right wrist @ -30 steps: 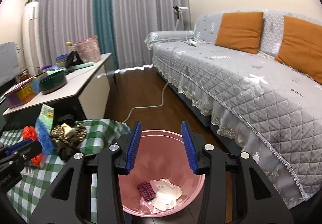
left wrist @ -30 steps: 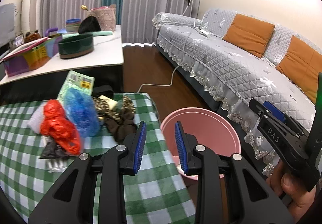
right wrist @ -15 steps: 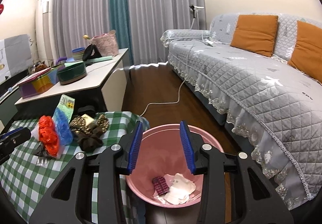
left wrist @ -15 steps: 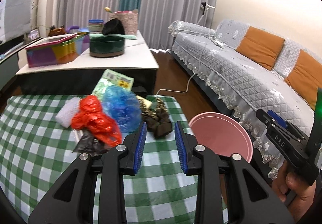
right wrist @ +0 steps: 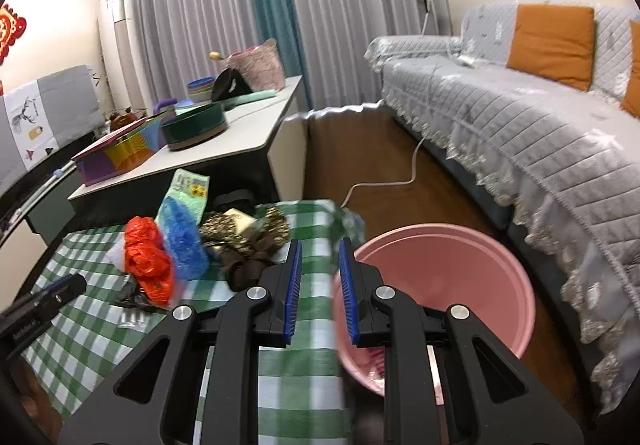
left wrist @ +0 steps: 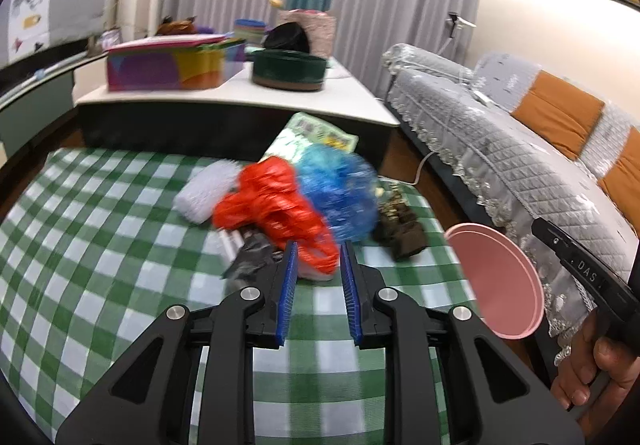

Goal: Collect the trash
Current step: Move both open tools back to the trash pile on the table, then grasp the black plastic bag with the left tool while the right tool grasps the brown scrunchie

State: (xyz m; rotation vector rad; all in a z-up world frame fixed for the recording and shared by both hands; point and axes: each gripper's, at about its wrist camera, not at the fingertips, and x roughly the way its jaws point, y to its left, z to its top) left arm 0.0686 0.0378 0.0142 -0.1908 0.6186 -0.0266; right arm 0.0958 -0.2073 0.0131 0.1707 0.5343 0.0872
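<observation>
left gripper [left wrist: 318, 265] hangs over the green-and-white checked tablecloth [left wrist: 100, 265], jaws just narrowed with a gap, nothing clamped, tips at the crumpled red plastic bag [left wrist: 276, 205] beside the crinkled blue plastic bag [left wrist: 340, 193]. right gripper [right wrist: 319, 265] likewise narrowed, empty, between cloth edge and round pink plastic bin [right wrist: 460, 265].

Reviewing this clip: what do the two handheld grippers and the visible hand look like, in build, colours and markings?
Both the left gripper and the right gripper are matte black, with angular cut-out arms, silver round bolts and ribbed blue pads on the inner finger faces. From the side, the right gripper's body bears white "DAS" lettering. The hand on its handle is bare: no glove or sleeve shows. No cables are visible.
</observation>
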